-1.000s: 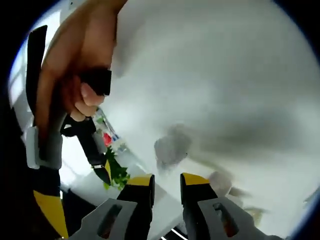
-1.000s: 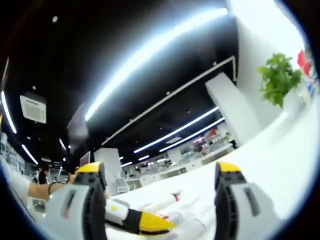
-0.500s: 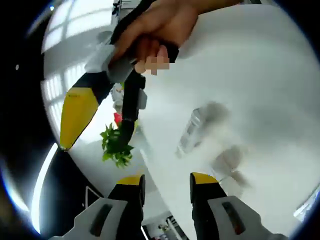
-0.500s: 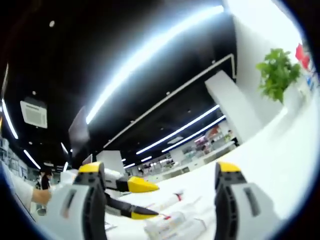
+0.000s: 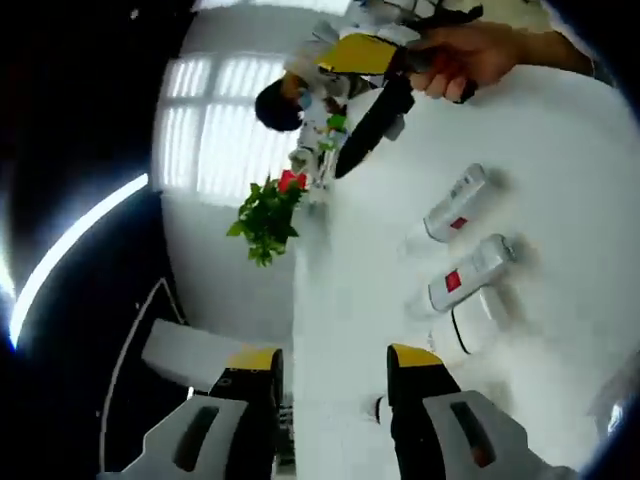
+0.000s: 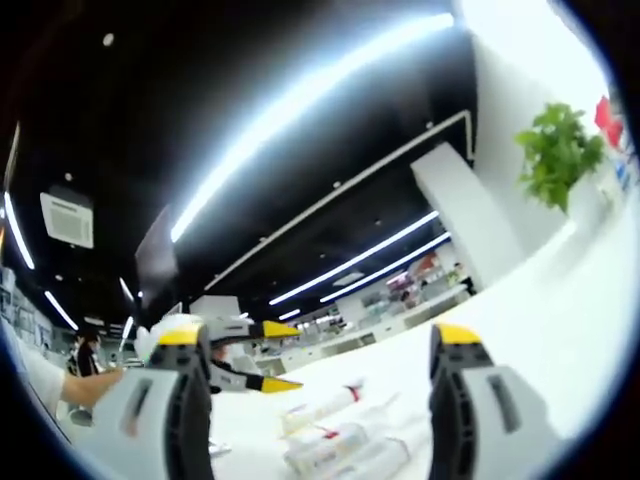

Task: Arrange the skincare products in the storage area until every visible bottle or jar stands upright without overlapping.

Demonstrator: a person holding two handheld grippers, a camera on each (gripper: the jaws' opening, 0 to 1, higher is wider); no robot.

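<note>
On the left of the left gripper view stands a green plant with a red flower (image 5: 268, 215), at the far edge of the white desk (image 5: 380, 320). Low in the middle, the left hand-held gripper (image 5: 330, 375) rises with its yellow-tipped jaws apart and nothing between them. Right of the plant, the right hand-held gripper (image 5: 368, 110) reaches in from the top, held by a hand (image 5: 478, 58); its jaws look nearly closed there. Further right, two white tubes with red labels, the upper tube (image 5: 452, 203) and the lower tube (image 5: 470, 274), lie on their sides on the desk, near each other but apart. Just below them sits a rounded white item (image 5: 478, 322), too washed out to name.

In the right gripper view, the left hand-held gripper (image 6: 255, 355) shows at the left with its jaws parted, a sleeve (image 6: 30, 380) behind it. The tubes (image 6: 335, 430) lie flat on the desk at lower centre, close together. The right hand-held gripper (image 6: 325, 355) frames them with its jaws wide and empty. The plant (image 6: 560, 150) stands at far right.

By my judgement the task is barely begun: every tube seen lies flat and none is gripped, so each one is left to be stood upright and spaced. No tray or box is discernible.
</note>
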